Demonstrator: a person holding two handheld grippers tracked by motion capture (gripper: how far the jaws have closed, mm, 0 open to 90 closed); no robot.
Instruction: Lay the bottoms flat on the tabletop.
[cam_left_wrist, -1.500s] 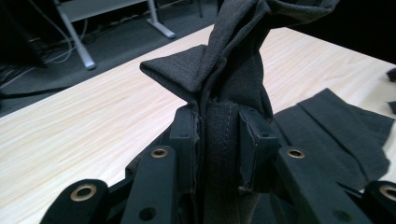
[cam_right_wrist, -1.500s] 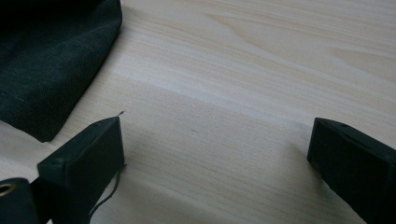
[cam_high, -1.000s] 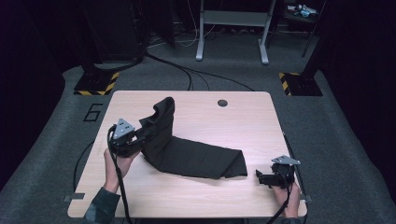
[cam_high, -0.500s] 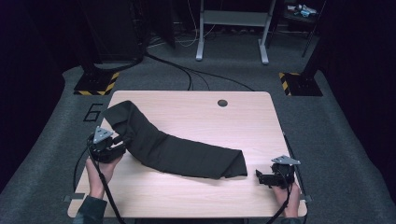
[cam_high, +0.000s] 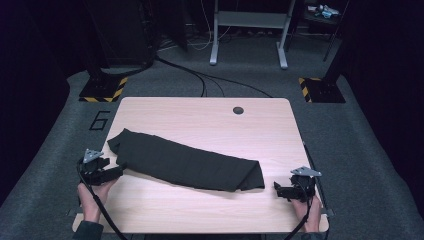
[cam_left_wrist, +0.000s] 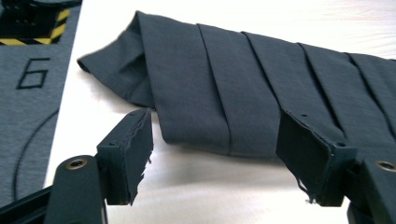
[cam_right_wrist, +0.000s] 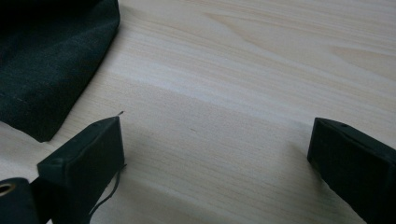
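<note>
My left gripper is spread wide, a folded dark cloth just ahead of its jaws. My right gripper is spread too, the cloth's end ahead-left.

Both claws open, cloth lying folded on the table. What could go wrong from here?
1. The left claw stands open at the edge of the dark cloth, which lies in stacked pleats; closing here may catch only the top layers and pull the fold apart.
2. The right claw is open over bare table, beside the cloth's corner; closing here would likely miss it.
3. The cloth's left end lies near the table edge, so a tug might drag it off.
</note>
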